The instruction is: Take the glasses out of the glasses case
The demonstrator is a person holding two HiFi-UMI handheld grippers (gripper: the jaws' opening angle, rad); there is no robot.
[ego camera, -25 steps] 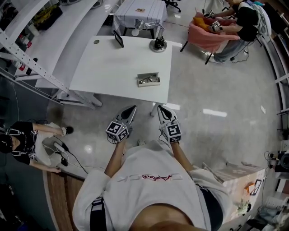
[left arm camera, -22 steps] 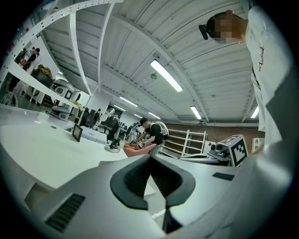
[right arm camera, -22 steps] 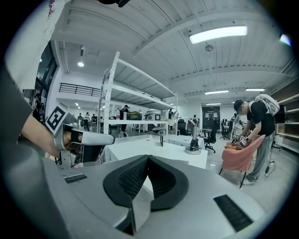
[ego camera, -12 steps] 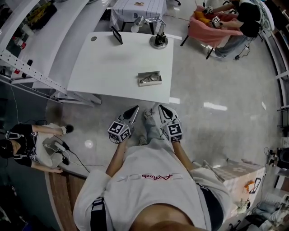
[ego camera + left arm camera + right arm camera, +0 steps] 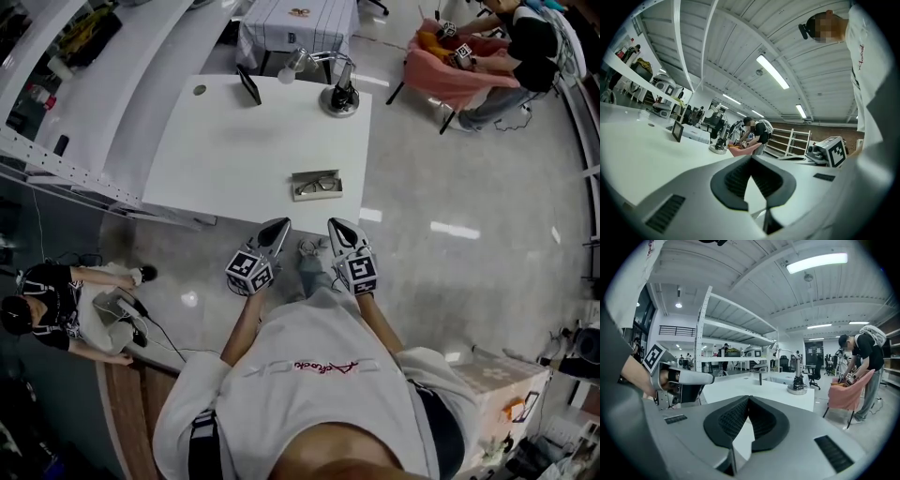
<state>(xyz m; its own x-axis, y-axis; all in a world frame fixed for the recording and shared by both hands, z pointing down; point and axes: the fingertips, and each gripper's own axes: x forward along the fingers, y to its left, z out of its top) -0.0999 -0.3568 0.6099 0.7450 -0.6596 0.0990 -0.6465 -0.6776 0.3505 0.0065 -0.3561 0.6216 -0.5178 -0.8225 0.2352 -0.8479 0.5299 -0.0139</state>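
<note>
The open glasses case point(image 5: 317, 184) lies near the front edge of the white table point(image 5: 234, 141), and dark-framed glasses point(image 5: 319, 185) rest inside it. Both grippers hang in the air short of that edge, over the floor. My left gripper point(image 5: 278, 227) is shut with nothing in it, its tips pointing at the table below and left of the case. My right gripper point(image 5: 337, 226) is shut and empty too, just below the case. In the left gripper view the jaws point(image 5: 751, 157) meet at the tips. The right gripper view shows the same point(image 5: 748, 398). Neither gripper view shows the case.
A desk lamp point(image 5: 339, 94) and a small black stand-up screen point(image 5: 247, 84) are at the table's far side. A second table point(image 5: 296, 23) stands behind. People work at a pink chair point(image 5: 450, 75) at the far right. A person point(image 5: 56, 300) sits at the lower left. Metal shelving point(image 5: 56, 141) runs along the left.
The person has stepped toward the table. Both grippers have moved forward with them, still shut, and now sit close to the table's front edge and the case.
</note>
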